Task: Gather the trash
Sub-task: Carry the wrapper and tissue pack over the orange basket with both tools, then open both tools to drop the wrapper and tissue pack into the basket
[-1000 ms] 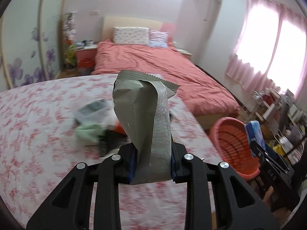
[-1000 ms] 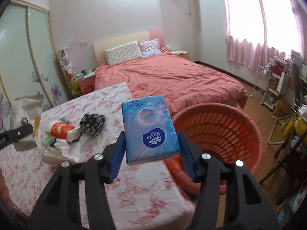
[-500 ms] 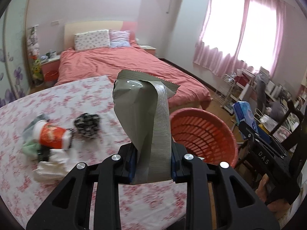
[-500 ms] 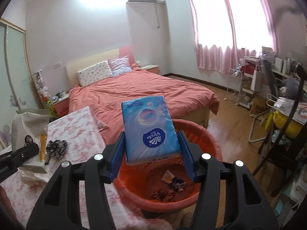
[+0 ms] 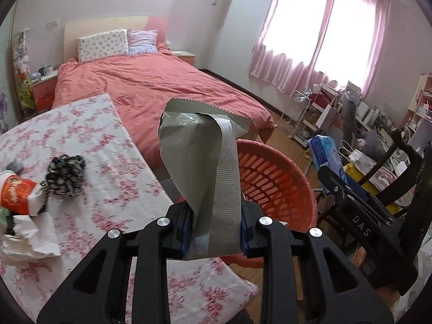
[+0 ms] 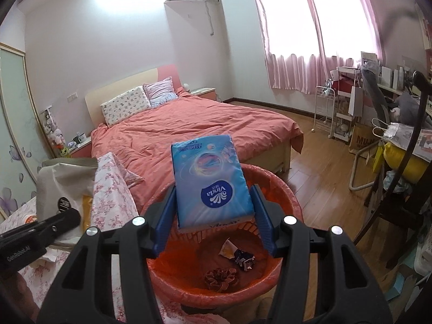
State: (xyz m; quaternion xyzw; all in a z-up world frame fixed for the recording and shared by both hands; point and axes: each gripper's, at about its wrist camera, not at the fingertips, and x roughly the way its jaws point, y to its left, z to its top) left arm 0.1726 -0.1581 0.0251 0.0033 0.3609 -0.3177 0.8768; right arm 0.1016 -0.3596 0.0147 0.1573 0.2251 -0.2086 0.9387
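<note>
Drop step: right gripper (image 6: 213, 210) jaws hold tissue pack (image 6: 212, 186) over red basket (image 6: 293, 208); left gripper (image 5: 214, 229) jaws clamp grey wrapper (image 5: 197, 167). Next: open over basket.

From my right wrist camera, the basket (image 6: 283, 189) sits on the floor directly below the tissue pack (image 6: 212, 181) I hold, with scraps (image 6: 237, 255) lying in its bottom. The table (image 6: 108, 189) stands just left of it, the bed (image 6: 189, 129) behind both. On my left wrist view, the foil bag (image 5: 199, 167) stands before the basket; a cup (image 5: 16, 194) and what may be crumpled paper (image 5: 29, 240) lie on the table's left.
</note>
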